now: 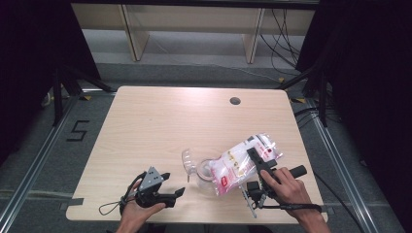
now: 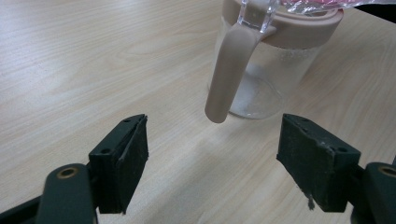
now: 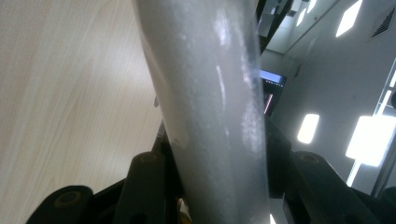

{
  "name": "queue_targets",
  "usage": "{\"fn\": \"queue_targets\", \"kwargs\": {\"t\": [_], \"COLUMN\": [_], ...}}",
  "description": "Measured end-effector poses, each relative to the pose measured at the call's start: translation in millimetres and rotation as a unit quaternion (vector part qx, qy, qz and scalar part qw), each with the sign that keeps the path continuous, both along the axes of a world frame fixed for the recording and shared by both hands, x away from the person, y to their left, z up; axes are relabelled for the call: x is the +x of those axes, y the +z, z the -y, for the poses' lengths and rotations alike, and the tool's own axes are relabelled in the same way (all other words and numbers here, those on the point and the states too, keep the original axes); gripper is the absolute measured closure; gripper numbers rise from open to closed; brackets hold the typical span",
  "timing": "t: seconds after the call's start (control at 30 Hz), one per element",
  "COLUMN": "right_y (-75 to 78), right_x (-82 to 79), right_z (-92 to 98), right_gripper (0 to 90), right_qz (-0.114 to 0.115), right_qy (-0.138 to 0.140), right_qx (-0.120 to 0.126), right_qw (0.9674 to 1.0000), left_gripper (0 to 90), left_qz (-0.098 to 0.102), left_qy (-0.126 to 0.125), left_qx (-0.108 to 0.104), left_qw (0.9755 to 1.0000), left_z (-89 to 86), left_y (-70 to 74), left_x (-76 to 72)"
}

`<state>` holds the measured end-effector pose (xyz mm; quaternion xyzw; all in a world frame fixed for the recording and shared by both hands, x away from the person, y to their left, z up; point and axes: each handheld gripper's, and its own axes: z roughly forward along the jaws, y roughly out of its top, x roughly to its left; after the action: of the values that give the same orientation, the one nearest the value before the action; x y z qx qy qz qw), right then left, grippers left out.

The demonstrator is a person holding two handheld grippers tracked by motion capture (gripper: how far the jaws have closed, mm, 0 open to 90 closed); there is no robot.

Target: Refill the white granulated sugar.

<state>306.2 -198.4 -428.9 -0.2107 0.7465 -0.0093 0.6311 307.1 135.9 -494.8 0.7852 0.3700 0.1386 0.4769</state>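
A clear glass jug [image 1: 205, 171] with a pink rim and a flipped-up clear lid [image 1: 186, 160] stands at the table's front middle. In the left gripper view its pink handle [image 2: 228, 74] points toward me. A plastic bag [image 1: 241, 161] of white powder with red print leans over the jug's mouth. My right gripper [image 1: 253, 156] is shut on it, and the bag [image 3: 210, 93] rises between the jaws in the right gripper view. My left gripper [image 1: 173, 184] rests open on the table just left of the jug, and in its own view the left gripper [image 2: 224, 158] has nothing between its pads.
The light wooden table [image 1: 160, 121] has a round cable hole [image 1: 235, 101] at the back right. Beyond its far edge stand wooden shelf legs [image 1: 133, 34]. A floor marking "5" [image 1: 77, 130] lies to the left. Cables [image 1: 282, 43] run across the floor at the back right.
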Motion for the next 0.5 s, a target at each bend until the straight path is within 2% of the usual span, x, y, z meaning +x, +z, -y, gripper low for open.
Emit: {"fn": "queue_targets", "kwargs": {"t": [0.1,0.13,0.2,0.27,0.33,0.4,0.5], "right_y": [-0.1,-1.5,-0.7,-1.4,-2.7,-1.3,-1.1], "right_x": [0.1,-0.3,-0.8,-0.5,-1.6,-1.3,-1.1], "right_z": [0.0,0.7,0.5,0.1,0.8,0.1,-0.2], "right_gripper": [62.9,63.0,63.1,63.2,63.3,63.5,63.8], "right_qz": [0.007,0.004,0.006,0.005,0.001,0.003,0.004], "right_qy": [0.006,0.002,-0.001,0.003,-0.007,-0.003,-0.002], "right_qx": [0.002,0.01,0.005,0.011,0.02,0.014,0.014], "right_qw": [1.0,0.9999,1.0,0.9999,0.9998,0.9999,0.9999], "left_gripper": [24.0,24.0,24.0,24.0,24.0,24.0,24.0], "left_qz": [0.002,0.0,0.007,0.002,0.001,0.007,0.001], "left_qy": [0.0,0.001,-0.007,0.0,-0.001,-0.008,0.001], "left_qx": [-0.004,-0.005,-0.001,-0.004,-0.005,0.001,-0.008], "left_qw": [1.0,1.0,1.0,1.0,1.0,0.9999,1.0], "left_z": [0.0,0.2,-0.4,0.3,0.6,-0.3,1.6], "left_y": [0.6,0.4,0.2,0.7,0.4,0.8,0.0], "left_x": [-0.3,-0.4,0.4,-0.2,0.0,0.5,0.2]}}
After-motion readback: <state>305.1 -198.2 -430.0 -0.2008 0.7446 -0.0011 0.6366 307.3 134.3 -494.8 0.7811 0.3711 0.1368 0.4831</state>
